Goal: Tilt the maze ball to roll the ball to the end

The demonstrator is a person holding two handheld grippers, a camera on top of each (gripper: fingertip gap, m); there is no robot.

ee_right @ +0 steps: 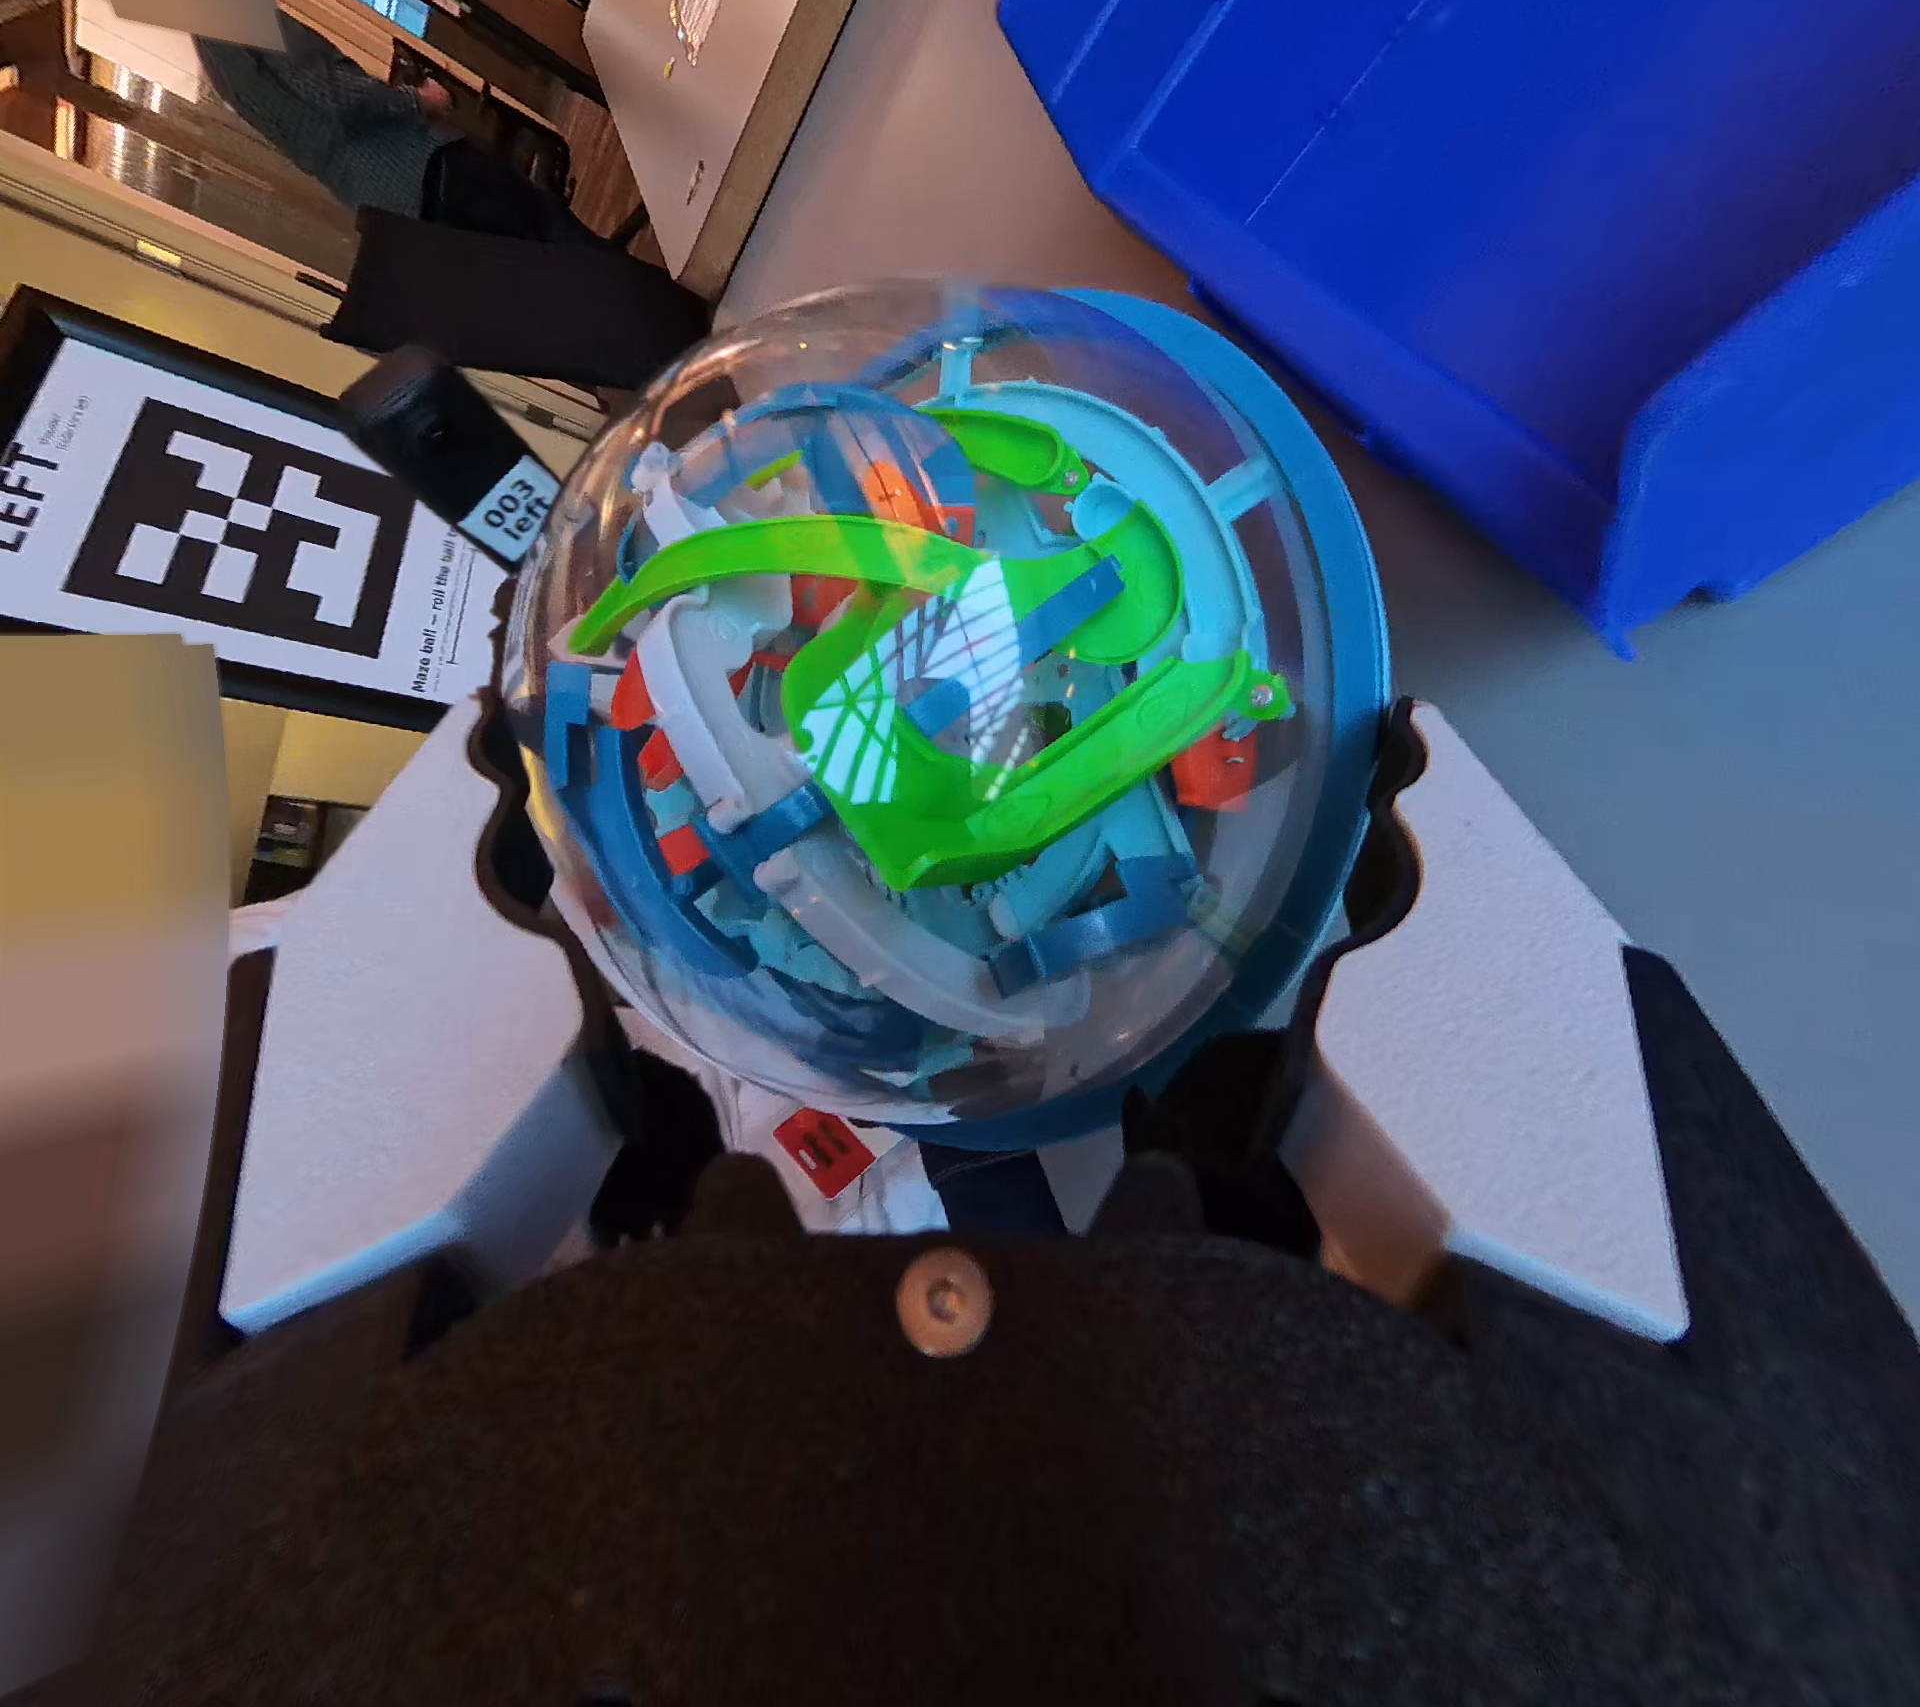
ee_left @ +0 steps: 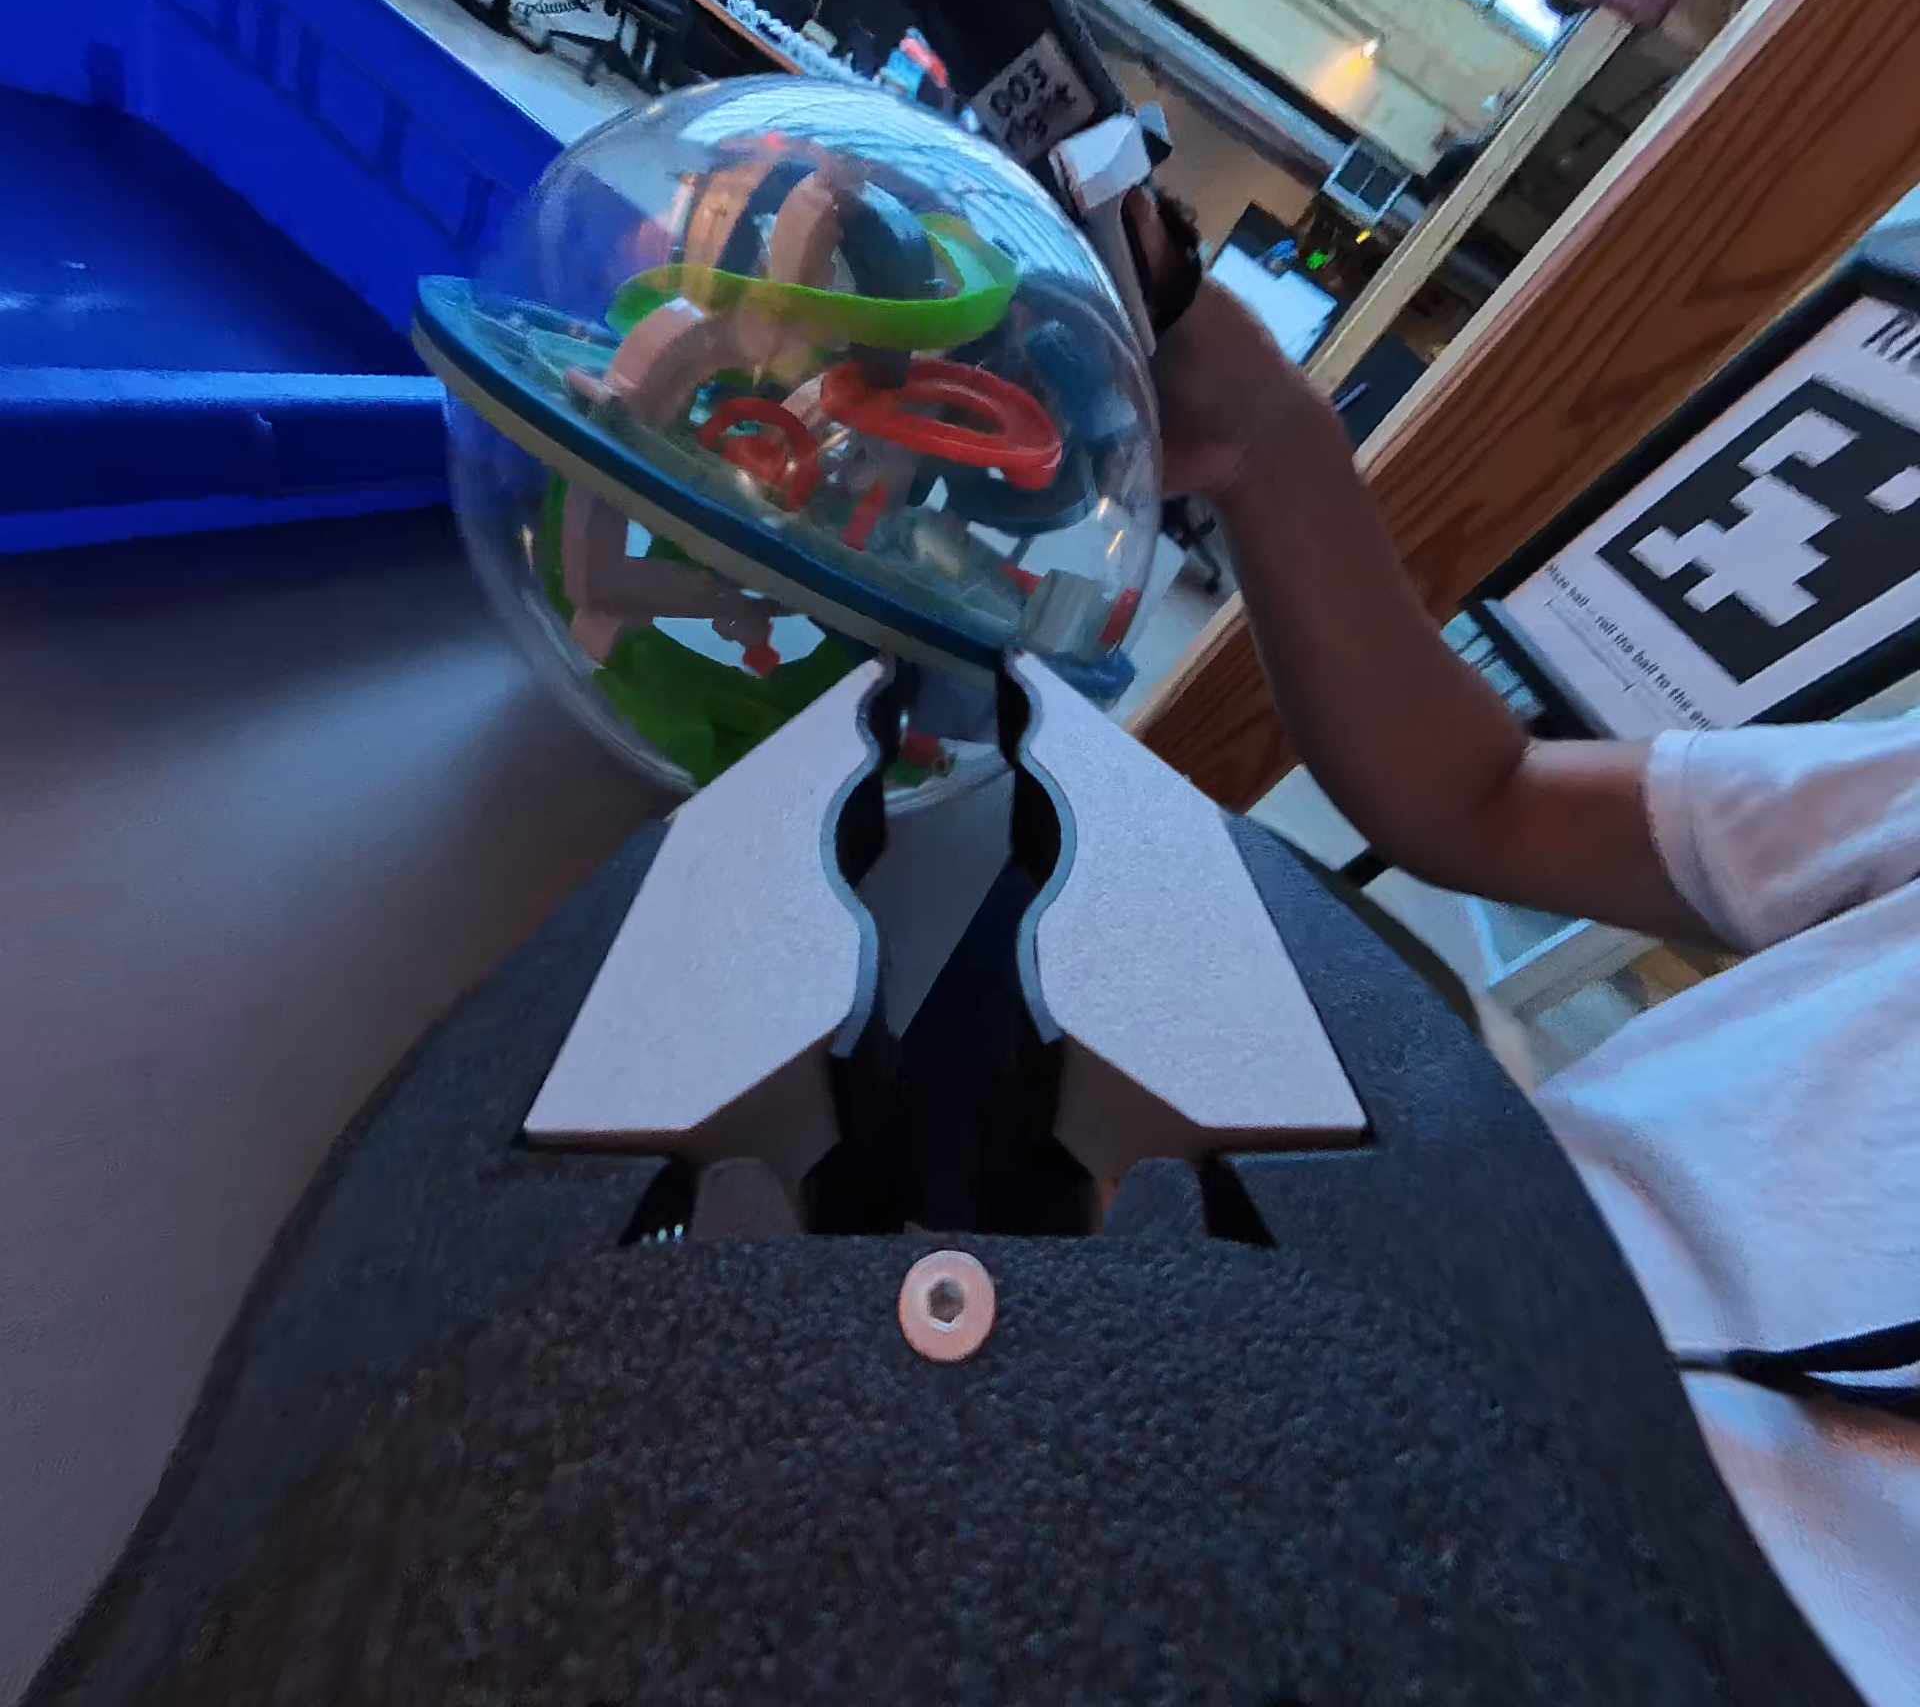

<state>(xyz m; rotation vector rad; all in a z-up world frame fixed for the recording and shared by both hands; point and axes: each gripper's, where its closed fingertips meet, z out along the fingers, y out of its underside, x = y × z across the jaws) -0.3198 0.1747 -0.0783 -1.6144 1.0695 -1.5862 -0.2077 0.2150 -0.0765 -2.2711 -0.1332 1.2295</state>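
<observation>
The maze ball [ee_left: 810, 410] is a clear sphere with a blue equator ring and green, red, white and blue tracks inside. It is held tilted above the grey table [ee_left: 208, 826]. My left gripper [ee_left: 948, 670] is nearly closed, its tips pinching the blue ring from below. My right gripper [ee_right: 945, 722] spans the ball [ee_right: 935, 930], one finger on each side. The right gripper also shows in the left wrist view [ee_left: 1101, 171], and the left gripper in the right wrist view [ee_right: 436, 431]. I cannot pick out the small ball inside.
A blue plastic bin [ee_left: 208, 255] stands on the table close behind the ball, and shows in the right wrist view [ee_right: 1507, 151]. A framed marker sign [ee_left: 1766, 535] and a wooden post [ee_left: 1662, 203] are at the side. A person's arm [ee_left: 1351, 618] holds the right gripper.
</observation>
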